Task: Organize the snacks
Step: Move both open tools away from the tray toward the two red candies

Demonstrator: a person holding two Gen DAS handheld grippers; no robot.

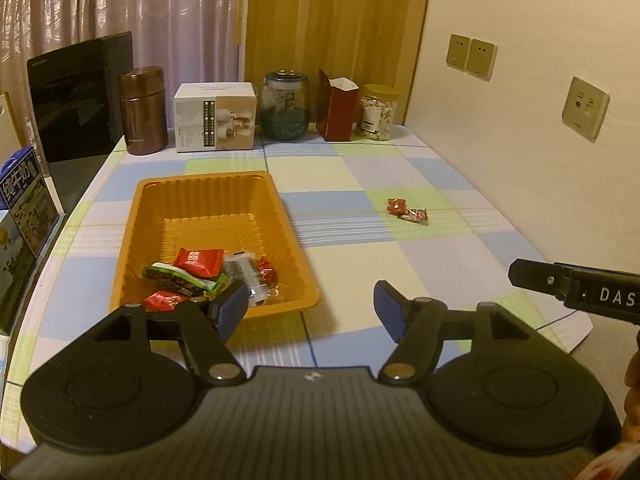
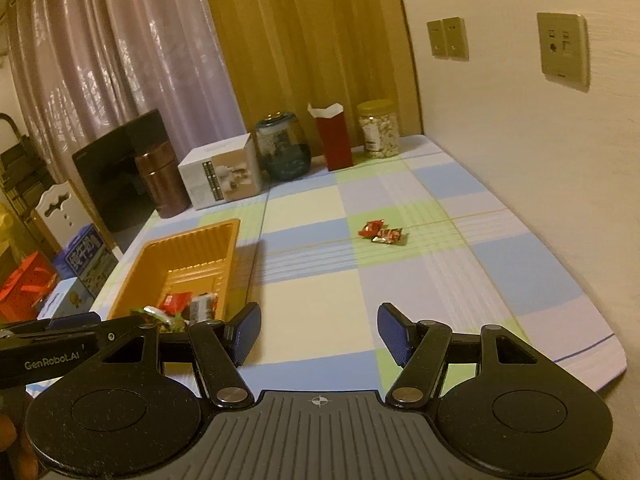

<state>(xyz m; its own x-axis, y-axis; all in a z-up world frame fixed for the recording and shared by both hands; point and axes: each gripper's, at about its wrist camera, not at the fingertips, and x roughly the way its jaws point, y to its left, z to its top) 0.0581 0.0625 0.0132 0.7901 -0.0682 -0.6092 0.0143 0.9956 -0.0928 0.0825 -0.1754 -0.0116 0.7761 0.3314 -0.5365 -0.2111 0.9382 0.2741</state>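
Checked tablecloth (image 1: 360,184) in pale blue, green and cream over a table set against a cream wall with sockets (image 1: 472,56) and curtains (image 1: 120,12) behind.

On the cloth, left of centre, an orange plastic tray (image 1: 208,196) with ribbed walls; heaped at its near end, wrapped snacks (image 1: 200,276): red packets, a green-and-white one, a clear-and-grey one. Well apart to the right, on a green square, two small red snack packets (image 1: 407,210) touching each other, loose on the cloth.

Just in front of the tray's near rim, the left gripper (image 1: 308,312), jaws about half open, nothing between the blue pads (image 1: 234,310). To its right, the right gripper (image 2: 318,332), likewise about half open and empty, above bare cloth.

Along the back edge: brown flask (image 1: 143,110), white carton (image 1: 216,118) with print too small to read, dark glass jar (image 1: 286,104), red paper box (image 1: 338,106), clear jar with a yellow lid (image 1: 378,114). Far left, a black appliance (image 1: 80,92) and a blue milk carton (image 1: 24,196) with Chinese characters.

Seen only from the left wrist: "DAS" on the right gripper's side. Seen only from the right wrist: "GenRobot.AI" on the left gripper's side, plus a red crate (image 2: 26,284) and a white chair back (image 2: 60,208) beyond the table's left edge.
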